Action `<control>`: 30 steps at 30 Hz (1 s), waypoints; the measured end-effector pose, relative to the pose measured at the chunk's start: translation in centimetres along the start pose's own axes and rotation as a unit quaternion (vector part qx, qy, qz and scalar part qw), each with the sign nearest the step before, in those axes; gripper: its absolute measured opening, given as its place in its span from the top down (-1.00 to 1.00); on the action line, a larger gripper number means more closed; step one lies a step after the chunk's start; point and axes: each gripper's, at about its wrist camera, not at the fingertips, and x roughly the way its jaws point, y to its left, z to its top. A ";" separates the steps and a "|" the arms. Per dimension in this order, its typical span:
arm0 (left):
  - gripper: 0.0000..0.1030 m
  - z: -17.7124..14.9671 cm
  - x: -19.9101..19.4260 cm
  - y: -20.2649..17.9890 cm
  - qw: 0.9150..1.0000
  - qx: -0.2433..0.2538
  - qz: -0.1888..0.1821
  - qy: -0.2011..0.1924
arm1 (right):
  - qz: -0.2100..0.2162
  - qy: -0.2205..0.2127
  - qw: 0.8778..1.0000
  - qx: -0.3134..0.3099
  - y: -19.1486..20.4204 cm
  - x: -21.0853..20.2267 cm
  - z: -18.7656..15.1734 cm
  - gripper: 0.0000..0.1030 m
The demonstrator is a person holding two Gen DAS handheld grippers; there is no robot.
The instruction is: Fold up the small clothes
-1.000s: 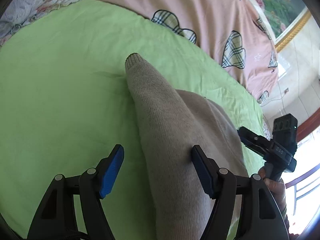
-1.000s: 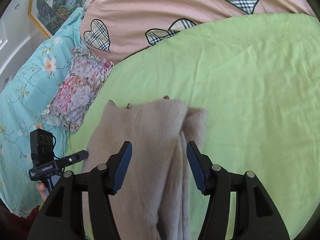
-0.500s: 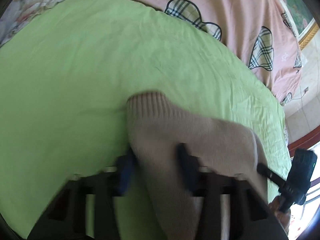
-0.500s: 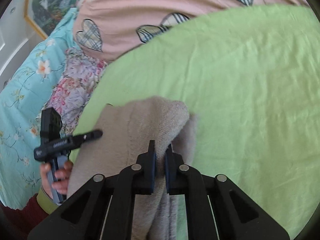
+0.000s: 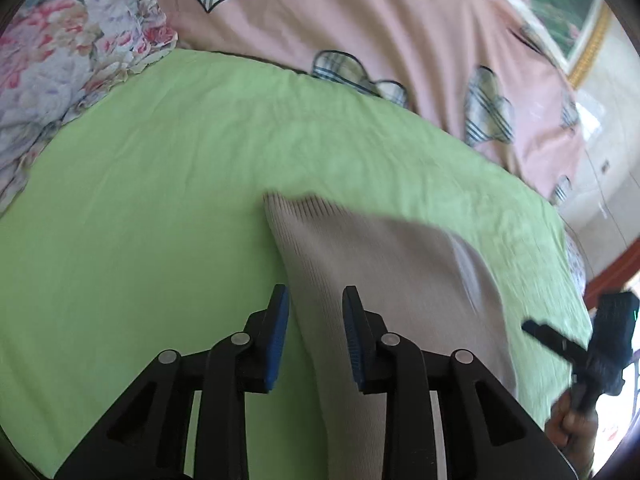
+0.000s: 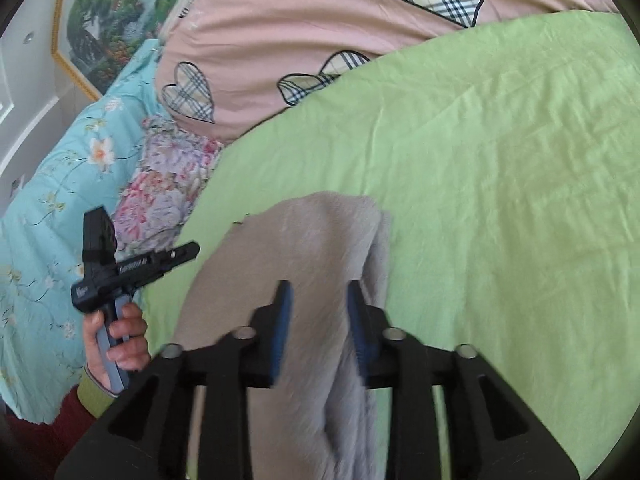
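Note:
A beige knit garment (image 5: 384,272) lies on the green sheet (image 5: 160,184), its ribbed cuff pointing away from me. My left gripper (image 5: 314,332) stands over its left edge with the jaws partly apart, fabric between them, not pinched. In the right wrist view the same garment (image 6: 304,248) lies folded lengthwise. My right gripper (image 6: 318,328) is over it with the jaws apart and the fabric between them. Each view shows the other gripper held in a hand: the right one (image 5: 592,344) and the left one (image 6: 120,268).
A pink quilt with plaid hearts (image 5: 360,20) lies along the far side of the sheet. A floral pillow (image 5: 60,60) and a turquoise flowered cover (image 6: 48,184) lie to the left. A framed picture (image 6: 116,12) hangs on the wall behind.
Both grippers closed on the garment half a second ago and have now opened part way. Both have drawn back a little; the garment lies flatter on the sheet.

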 end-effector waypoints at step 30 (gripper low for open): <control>0.73 -16.9 -4.6 -7.8 0.980 0.119 0.154 -0.032 | -0.025 -0.029 0.991 -0.125 5.8 -6.8 -7.1 0.87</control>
